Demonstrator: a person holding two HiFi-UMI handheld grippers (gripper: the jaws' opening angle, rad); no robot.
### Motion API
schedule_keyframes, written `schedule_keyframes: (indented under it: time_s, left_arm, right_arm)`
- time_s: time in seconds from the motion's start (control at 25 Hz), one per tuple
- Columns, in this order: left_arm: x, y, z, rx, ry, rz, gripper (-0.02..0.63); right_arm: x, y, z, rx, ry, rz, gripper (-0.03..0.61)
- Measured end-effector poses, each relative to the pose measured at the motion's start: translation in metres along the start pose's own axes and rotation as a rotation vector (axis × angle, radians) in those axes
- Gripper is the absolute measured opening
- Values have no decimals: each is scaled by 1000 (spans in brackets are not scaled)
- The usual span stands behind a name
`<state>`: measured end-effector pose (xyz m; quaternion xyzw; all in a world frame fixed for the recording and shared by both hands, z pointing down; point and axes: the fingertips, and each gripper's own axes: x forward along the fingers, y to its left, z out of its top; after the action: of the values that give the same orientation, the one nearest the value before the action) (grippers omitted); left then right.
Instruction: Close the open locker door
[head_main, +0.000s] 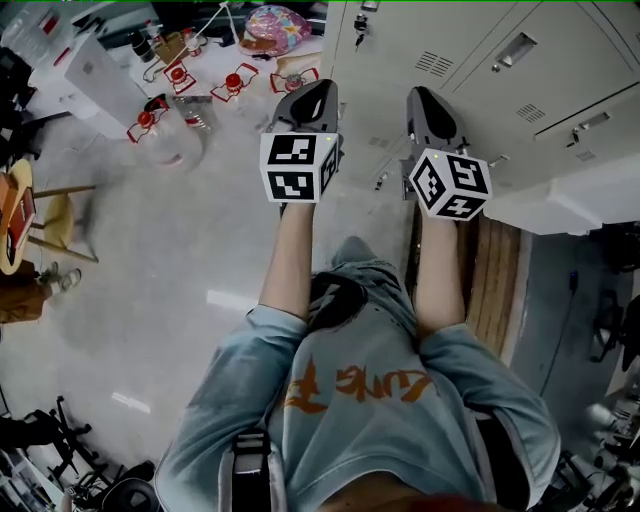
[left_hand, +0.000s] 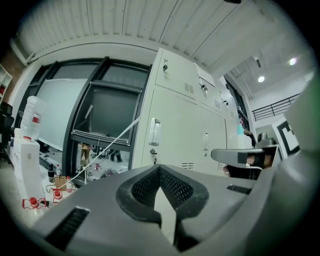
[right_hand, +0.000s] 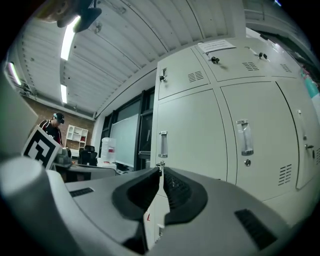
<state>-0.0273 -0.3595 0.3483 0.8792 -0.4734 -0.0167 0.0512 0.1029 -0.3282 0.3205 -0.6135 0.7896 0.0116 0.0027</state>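
Observation:
A row of pale grey lockers (head_main: 520, 70) runs along the upper right of the head view. A pale slab (head_main: 565, 205) juts out from that row at the right; I cannot tell whether it is the open door. In the left gripper view the locker doors (left_hand: 175, 125) stand closed, and so do the doors (right_hand: 200, 135) in the right gripper view. My left gripper (head_main: 312, 98) and right gripper (head_main: 425, 105) are held out side by side before the lockers. The left gripper (left_hand: 159, 169) and the right gripper (right_hand: 161, 171) are both shut, with nothing between the jaws.
A cluttered table (head_main: 215, 60) with red-capped items and a colourful bag (head_main: 275, 25) stands at the far left. A wooden chair (head_main: 55, 215) sits left. A large water bottle (left_hand: 32, 117) stands by a window. A person (right_hand: 52, 127) stands far off.

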Motion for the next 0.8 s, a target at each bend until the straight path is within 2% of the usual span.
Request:
schedule_keyframes:
  time_s: [0.28, 0.52, 0.8]
  left_arm:
    - [3, 25, 4, -97, -34, 59, 18]
    - [19, -4, -8, -97, -8, 1, 18]
    - [38, -30, -13, -110, -6, -27, 18]
  right_arm:
    - [-10, -14, 1, -44, 24, -16, 46]
    - [-25, -31, -1, -55, 28, -36, 46]
    - [-42, -54, -3, -64, 29, -51, 46]
